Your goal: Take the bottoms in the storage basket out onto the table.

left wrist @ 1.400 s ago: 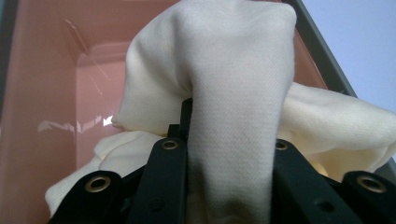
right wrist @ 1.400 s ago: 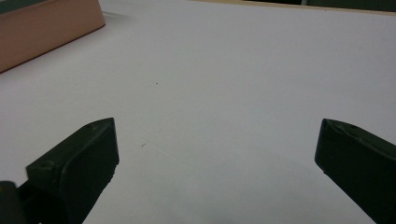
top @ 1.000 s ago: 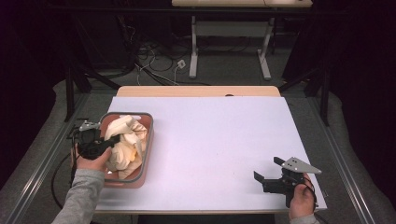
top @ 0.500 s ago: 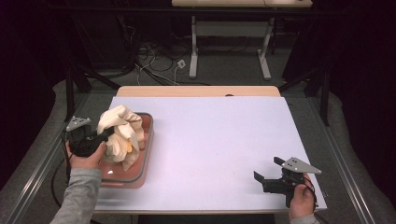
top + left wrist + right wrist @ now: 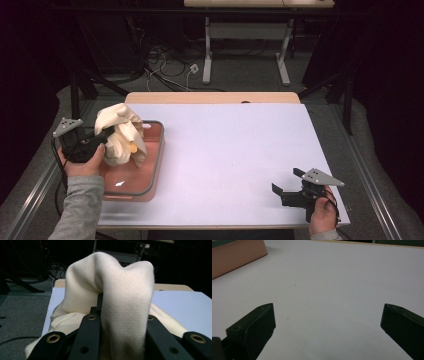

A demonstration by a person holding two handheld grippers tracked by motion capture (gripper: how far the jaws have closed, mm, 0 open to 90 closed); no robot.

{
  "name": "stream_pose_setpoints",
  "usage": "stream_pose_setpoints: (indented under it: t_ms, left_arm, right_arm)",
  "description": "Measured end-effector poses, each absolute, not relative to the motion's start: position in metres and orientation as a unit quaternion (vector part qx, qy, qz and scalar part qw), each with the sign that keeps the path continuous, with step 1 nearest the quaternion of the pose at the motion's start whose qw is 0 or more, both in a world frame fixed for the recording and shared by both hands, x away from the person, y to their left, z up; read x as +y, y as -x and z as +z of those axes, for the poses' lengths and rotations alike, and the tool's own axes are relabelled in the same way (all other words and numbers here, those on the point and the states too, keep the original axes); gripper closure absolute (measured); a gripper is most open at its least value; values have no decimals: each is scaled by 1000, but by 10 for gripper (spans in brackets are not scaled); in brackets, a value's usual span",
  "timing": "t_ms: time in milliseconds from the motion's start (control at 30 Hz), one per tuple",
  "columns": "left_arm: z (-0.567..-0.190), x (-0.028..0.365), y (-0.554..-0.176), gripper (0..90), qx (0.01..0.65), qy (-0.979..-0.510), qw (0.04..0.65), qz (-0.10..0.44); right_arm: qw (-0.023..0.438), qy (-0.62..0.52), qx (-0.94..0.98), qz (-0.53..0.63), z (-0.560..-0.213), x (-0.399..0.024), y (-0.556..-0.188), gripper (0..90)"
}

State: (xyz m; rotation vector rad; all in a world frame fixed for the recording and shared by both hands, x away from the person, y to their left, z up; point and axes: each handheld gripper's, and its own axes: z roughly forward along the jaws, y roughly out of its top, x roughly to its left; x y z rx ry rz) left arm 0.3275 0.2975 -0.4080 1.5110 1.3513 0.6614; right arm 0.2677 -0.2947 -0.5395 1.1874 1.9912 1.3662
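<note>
A: Where is the cloth?

B: At the left edge of the table, bunched up and lifted over the pink tray. The left gripper has it pinched, and most of the cream fabric hangs down into the tray.

A: Is that grip clear?

B: Yes. In the left gripper view a thick fold of cloth rises between the two black jaws and arches over them, with the jaws pressed against it on both sides.

A: And the tray itself?

B: It sits flat on the white table top near the left side. It has a dark rim, and part of its bare floor shows on the near side.

A: What about the right gripper?

B: It is well apart from the tray, near the table's front right corner, held in the person's right hand. Its jaws stand spread wide with nothing between them. In the right gripper view they frame bare white table, and a corner of the tray appears at the upper left.
</note>
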Motion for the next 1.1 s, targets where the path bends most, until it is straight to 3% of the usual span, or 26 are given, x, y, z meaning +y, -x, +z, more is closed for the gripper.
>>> stream_pose_setpoints:
  t_ms: [1100]
  left_arm:
    - [-373,283,-317,788,525,-608,525,281]
  right_arm:
    - [223,-430,721,496,-538,-296,-267,0]
